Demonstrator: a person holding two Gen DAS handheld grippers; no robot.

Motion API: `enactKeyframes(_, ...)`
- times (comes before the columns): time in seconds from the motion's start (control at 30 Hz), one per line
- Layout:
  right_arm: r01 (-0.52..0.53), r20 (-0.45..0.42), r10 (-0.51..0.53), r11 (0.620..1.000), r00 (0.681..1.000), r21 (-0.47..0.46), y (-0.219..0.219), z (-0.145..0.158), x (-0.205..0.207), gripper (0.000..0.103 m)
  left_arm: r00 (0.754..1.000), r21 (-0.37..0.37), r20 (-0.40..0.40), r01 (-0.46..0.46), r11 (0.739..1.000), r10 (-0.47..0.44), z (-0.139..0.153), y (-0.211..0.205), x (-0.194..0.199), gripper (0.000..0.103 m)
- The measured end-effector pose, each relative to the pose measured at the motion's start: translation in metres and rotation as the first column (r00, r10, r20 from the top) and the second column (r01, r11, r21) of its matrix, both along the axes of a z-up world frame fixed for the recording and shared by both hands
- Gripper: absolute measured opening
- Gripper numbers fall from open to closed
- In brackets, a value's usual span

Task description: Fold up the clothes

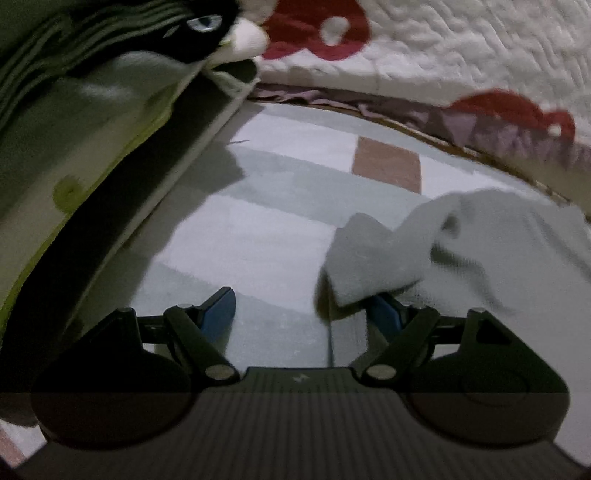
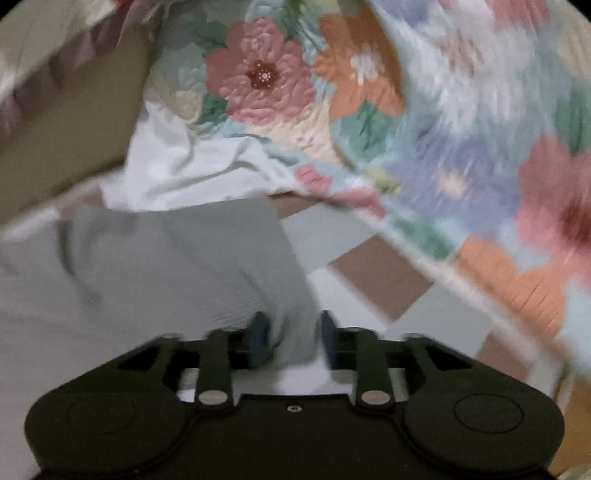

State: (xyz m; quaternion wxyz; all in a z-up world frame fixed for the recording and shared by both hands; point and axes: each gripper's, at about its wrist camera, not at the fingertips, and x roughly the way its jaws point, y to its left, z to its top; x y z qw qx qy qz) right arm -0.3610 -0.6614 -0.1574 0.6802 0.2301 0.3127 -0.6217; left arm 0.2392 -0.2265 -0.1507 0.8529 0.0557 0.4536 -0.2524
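A light grey garment [image 1: 461,240] lies on the checked sheet at the right of the left wrist view. One folded corner of it droops over the right blue pad. My left gripper [image 1: 301,315] is open, low over the sheet, with nothing between its fingers. In the right wrist view the same grey garment [image 2: 166,266] fills the left half. A bunched edge of it runs down between the blue pads [image 2: 260,338]. My right gripper [image 2: 294,339] is shut on that bunch of cloth. This view is motion-blurred.
A checked grey, white and brown sheet [image 1: 258,221] covers the surface. A green pillow [image 1: 74,147] and a black-and-white plush cat [image 1: 221,29] sit at the left. A white quilt with red shapes [image 1: 461,55] lies behind. A floral quilt [image 2: 424,129] and white cloth [image 2: 184,166] lie beyond.
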Motion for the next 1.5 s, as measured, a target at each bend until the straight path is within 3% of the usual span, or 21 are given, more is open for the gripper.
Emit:
enactKeyframes(0.03,-0.011,-0.039,0.01,1.0,0.999,-0.016,0.0,0.003,0.001,0.045,1.0,-0.034,-0.023,-0.013,0.999,0.012,0.002,0.006,0.003,0.079)
enactKeyframes(0.13,0.045,-0.005,-0.046,0.998,0.999,-0.037,-0.007,0.015,-0.011,0.05,0.996,-0.118,-0.082,-0.038,0.992,0.028,0.005,0.022,0.009,0.079)
enactKeyframes(0.23,0.102,0.002,-0.102,0.994,0.995,-0.044,-0.01,0.018,-0.023,0.051,0.996,-0.189,-0.092,0.0,0.982,-0.017,0.005,0.021,0.011,0.079)
enactKeyframes(0.33,0.025,0.029,-0.024,0.999,0.999,-0.035,-0.008,0.019,-0.009,0.051,0.994,-0.251,-0.084,0.053,0.966,-0.077,0.003,0.013,0.013,0.079)
enactKeyframes(0.43,-0.065,0.06,0.067,0.997,0.996,-0.028,-0.005,0.019,0.008,0.051,0.984,-0.342,-0.105,0.099,0.934,-0.143,-0.005,-0.001,0.016,0.083)
enactKeyframes(0.5,-0.125,0.081,0.127,0.992,0.989,-0.025,-0.003,0.019,0.019,0.051,0.983,-0.332,-0.052,0.148,0.932,-0.175,-0.003,-0.015,0.012,0.082)
enactKeyframes(0.53,-0.155,0.091,0.156,0.988,0.984,-0.024,-0.002,0.019,0.025,0.051,0.982,-0.308,-0.024,0.17,0.936,-0.186,-0.003,-0.02,0.01,0.07)
enactKeyframes(0.57,-0.185,0.101,0.186,0.983,0.977,-0.023,-0.001,0.019,0.031,0.051,0.979,-0.273,0.01,0.197,0.942,-0.202,-0.003,-0.027,0.009,0.027)
enactKeyframes(0.6,-0.214,0.112,0.215,0.977,0.97,-0.022,0.0,0.02,0.036,0.051,0.974,-0.23,0.037,0.225,0.947,-0.222,0.001,-0.032,0.007,0.011)
enactKeyframes(0.63,-0.243,0.122,0.244,0.97,0.962,-0.022,0.001,0.02,0.042,0.051,0.968,-0.188,0.065,0.249,0.95,-0.241,0.006,-0.037,0.005,0.012)
enactKeyframes(0.73,-0.33,0.153,0.33,0.944,0.932,-0.023,0.004,0.02,0.059,0.052,0.946,-0.162,0.259,0.242,0.957,-0.195,0.044,-0.032,-0.009,0.014)
enactKeyframes(0.8,-0.386,0.173,0.385,0.922,0.907,-0.026,0.006,0.02,0.07,0.052,0.944,-0.133,0.309,0.161,0.978,-0.114,0.053,-0.03,-0.008,0.036)
enactKeyframes(0.83,-0.4,0.164,0.396,0.916,0.904,-0.009,0.006,0.016,0.075,0.053,0.94,-0.117,0.332,0.121,0.986,-0.076,0.057,-0.029,-0.007,0.055)
enactKeyframes(0.97,-0.425,0.104,0.417,0.903,0.903,0.068,0.007,-0.007,0.091,0.053,0.947,0.094,0.32,0.008,0.996,-0.038,0.042,-0.021,0.001,0.054)
enactKeyframes(1.03,-0.412,0.102,0.404,0.909,0.909,0.07,0.009,-0.011,0.089,0.054,0.982,0.042,0.184,0.039,0.998,-0.046,0.041,-0.007,0.0,0.058)
enactKeyframes(1.1,-0.382,0.123,0.373,0.922,0.92,0.058,0.011,-0.009,0.083,0.054,0.998,-0.025,0.044,0.037,0.999,-0.036,0.039,0.013,-0.006,0.068)
enactKeyframes(1.2,-0.328,0.151,0.319,0.944,0.936,0.043,0.012,-0.003,0.066,0.054,0.989,-0.104,-0.143,0.017,0.994,-0.032,0.026,0.032,-0.015,0.069)
enactKeyframes(1.27,-0.281,0.17,0.271,0.959,0.948,0.036,0.013,0.003,0.049,0.054,0.974,-0.152,-0.223,-0.002,0.988,-0.032,0.014,0.034,-0.015,0.069)
enactKeyframes(1.4,-0.129,0.238,0.116,0.991,0.964,0.037,0.017,0.014,0.002,0.055,0.973,-0.177,-0.227,-0.078,0.981,0.037,0.005,0.03,-0.012,0.071)
enactKeyframes(1.5,-0.012,0.325,-0.014,0.997,0.946,0.077,0.021,0.013,-0.033,0.055,0.987,-0.172,-0.162,-0.036,0.984,0.008,0.005,0.019,-0.015,0.072)
